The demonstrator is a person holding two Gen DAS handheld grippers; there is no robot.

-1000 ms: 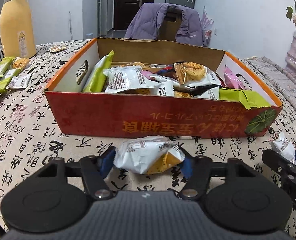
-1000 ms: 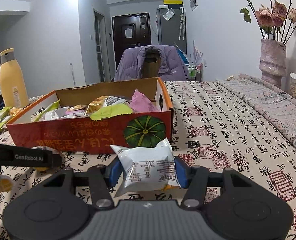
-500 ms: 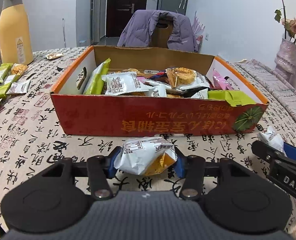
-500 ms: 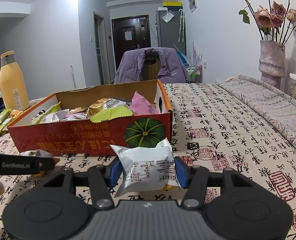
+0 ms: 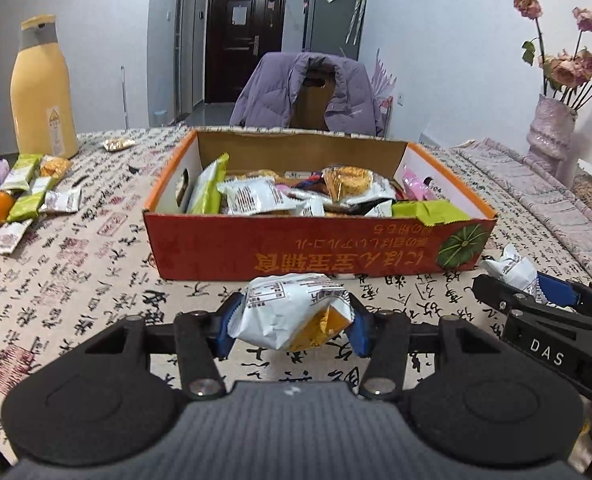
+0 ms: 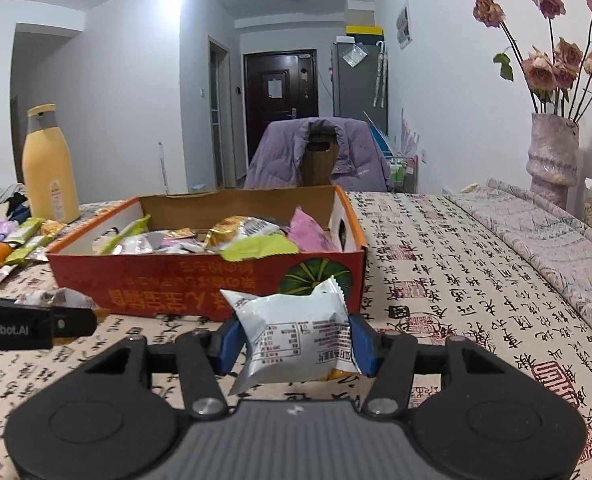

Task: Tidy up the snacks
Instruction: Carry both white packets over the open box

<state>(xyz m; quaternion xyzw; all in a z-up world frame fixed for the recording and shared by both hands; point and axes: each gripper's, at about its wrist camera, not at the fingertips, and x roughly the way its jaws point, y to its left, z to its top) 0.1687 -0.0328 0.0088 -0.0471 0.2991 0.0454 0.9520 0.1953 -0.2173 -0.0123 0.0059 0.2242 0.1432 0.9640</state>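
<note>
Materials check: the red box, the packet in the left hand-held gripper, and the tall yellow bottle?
Red box: looks like corrugated cardboard, brown raw inner walls, glossy printed outside.
Snack packet in the left hand-held gripper: thin plastic film, likely foil-lined; it crinkles and glints, serrated seal edge.
Yellow bottle: probably matte plastic with a grey cap; smooth and opaque, but coated metal cannot be ruled out.

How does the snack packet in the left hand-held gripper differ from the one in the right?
The left packet is crumpled, with an orange-yellow patch facing the camera; the right packet looks flatter and almost wholly white, its printed label facing the camera. The left packet lies sideways between the pads; the right packet stands with its crimped edge up. Both are small white snack packets, each pinched by blue pads in front of the red box.
</note>
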